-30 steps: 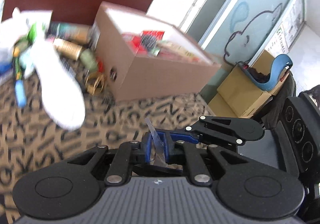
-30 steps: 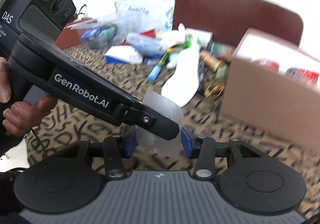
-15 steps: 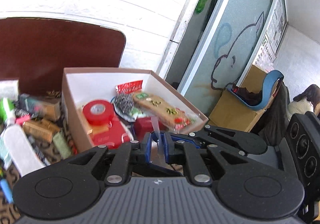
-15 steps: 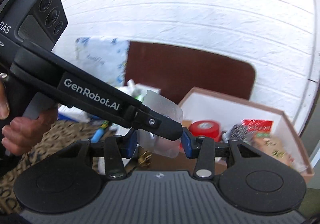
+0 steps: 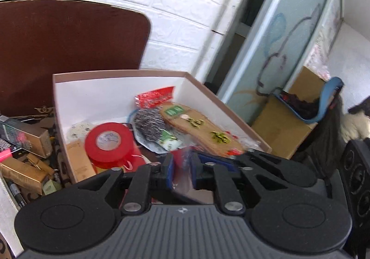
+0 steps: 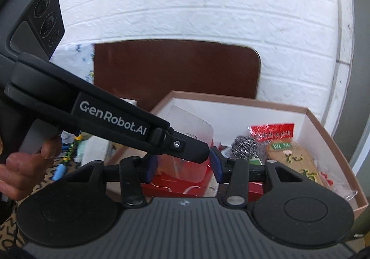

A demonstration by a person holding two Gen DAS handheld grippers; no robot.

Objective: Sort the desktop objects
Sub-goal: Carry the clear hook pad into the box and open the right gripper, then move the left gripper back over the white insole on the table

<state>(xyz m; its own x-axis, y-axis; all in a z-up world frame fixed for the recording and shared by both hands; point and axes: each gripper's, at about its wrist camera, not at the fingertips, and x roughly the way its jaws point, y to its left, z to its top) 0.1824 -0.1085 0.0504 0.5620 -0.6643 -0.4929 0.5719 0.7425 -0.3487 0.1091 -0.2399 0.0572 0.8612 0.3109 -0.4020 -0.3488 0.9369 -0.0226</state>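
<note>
Change: a second ago you were over the patterned bench; now both tools hang over the open cardboard box (image 5: pixel 231 108), so drop-off looks close.
Left tool (image 5: pixel 181 170): nearly closed, pinching the clear plastic packet (image 6: pixel 187 143) by its edge.
Right tool (image 6: pixel 183 163): parted wider than the packet; whether its pads touch the packet, you cannot tell.
Packet position: above the box's near side, over the red tape roll (image 5: pixel 107 143).
Next: let go once it is clear of the rim.
</note>
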